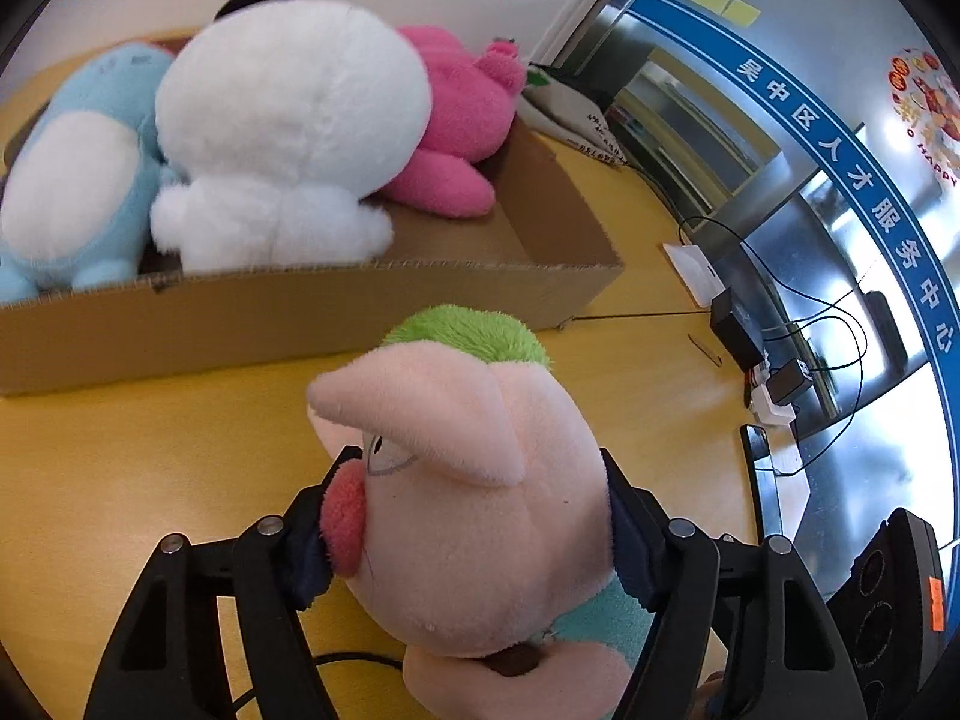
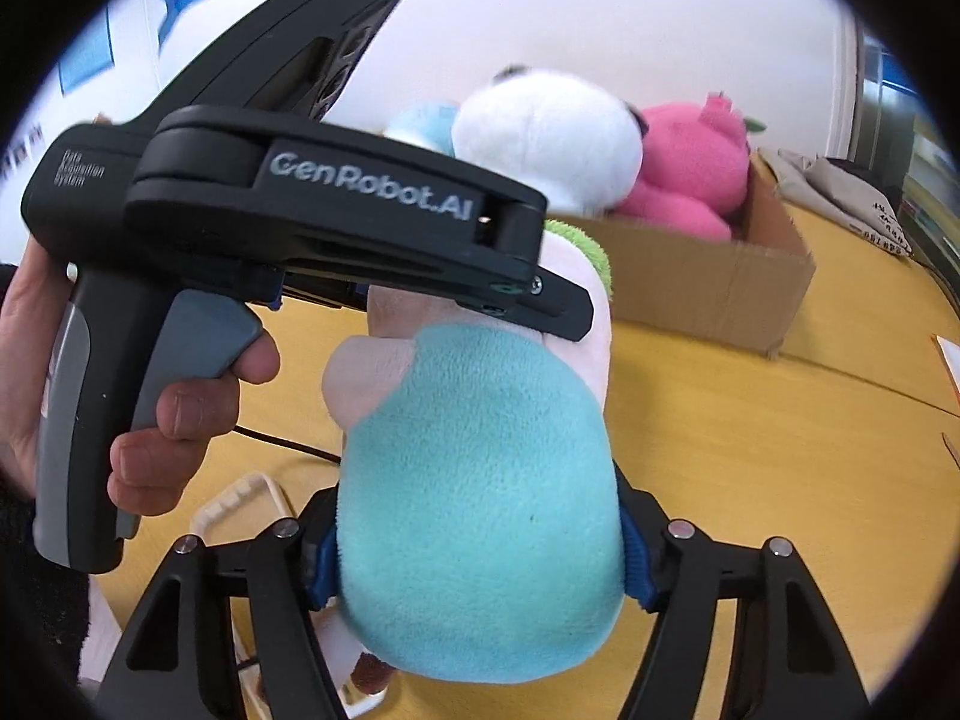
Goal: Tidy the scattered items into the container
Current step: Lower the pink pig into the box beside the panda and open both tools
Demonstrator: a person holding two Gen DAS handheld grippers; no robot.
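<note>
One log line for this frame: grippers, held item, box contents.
left gripper: shut on pig plush head | right gripper: shut on its teal body | cardboard box: blue plush, white plush, pink plush

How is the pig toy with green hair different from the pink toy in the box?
The pig toy is outside the cardboard box, above the yellow table; the pink toy lies inside the box. The pig toy is pale pink with green hair and a teal body; the pink toy is bright pink all over. The left gripper and right gripper clamp the pig toy; nothing grips the pink toy. Both are soft plush.
</note>
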